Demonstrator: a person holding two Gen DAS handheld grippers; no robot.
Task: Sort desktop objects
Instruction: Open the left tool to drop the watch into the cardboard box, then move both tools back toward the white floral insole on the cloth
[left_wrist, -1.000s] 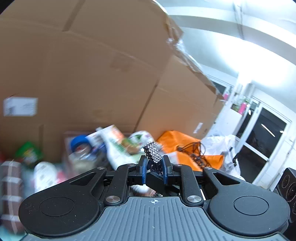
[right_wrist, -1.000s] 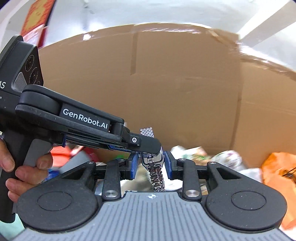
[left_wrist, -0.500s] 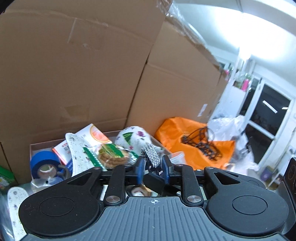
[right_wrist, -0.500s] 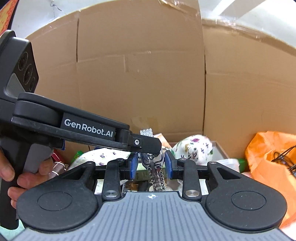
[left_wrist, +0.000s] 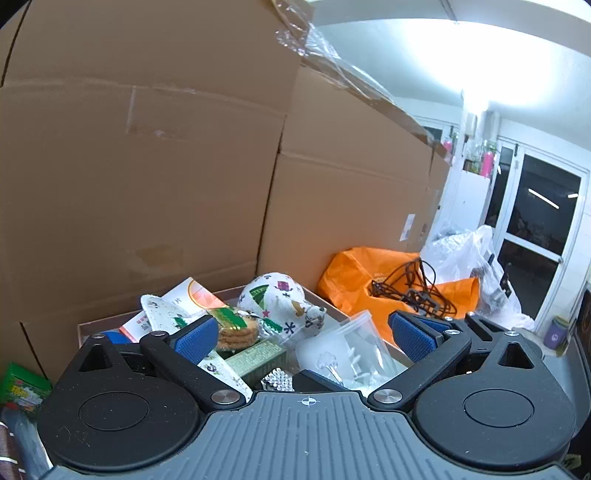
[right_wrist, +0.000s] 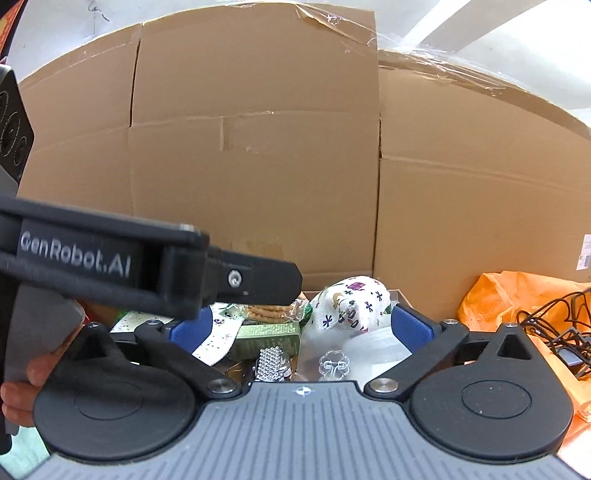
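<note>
A silver metal watch (right_wrist: 271, 363) lies in a low cardboard box (left_wrist: 325, 301) among other items; it also shows in the left wrist view (left_wrist: 277, 380). My left gripper (left_wrist: 303, 336) is open and empty above the box. My right gripper (right_wrist: 299, 326) is open and empty, just above the watch. The left gripper's black body (right_wrist: 147, 262) crosses the left of the right wrist view. The box holds a floral cloth bundle (left_wrist: 280, 299), a pack of biscuits (left_wrist: 236, 328), a green box (right_wrist: 267, 334) and a clear plastic lid (left_wrist: 347, 350).
Tall cardboard cartons (left_wrist: 147, 166) stand right behind the box. An orange bag (left_wrist: 369, 273) with black cables (left_wrist: 410, 291) lies to the right, with white plastic bags (left_wrist: 465, 254) beyond. A green packet (left_wrist: 22, 384) sits at the left.
Both grippers were shut on the watch, held up between them. Both have opened and the watch now lies in the box below them.
</note>
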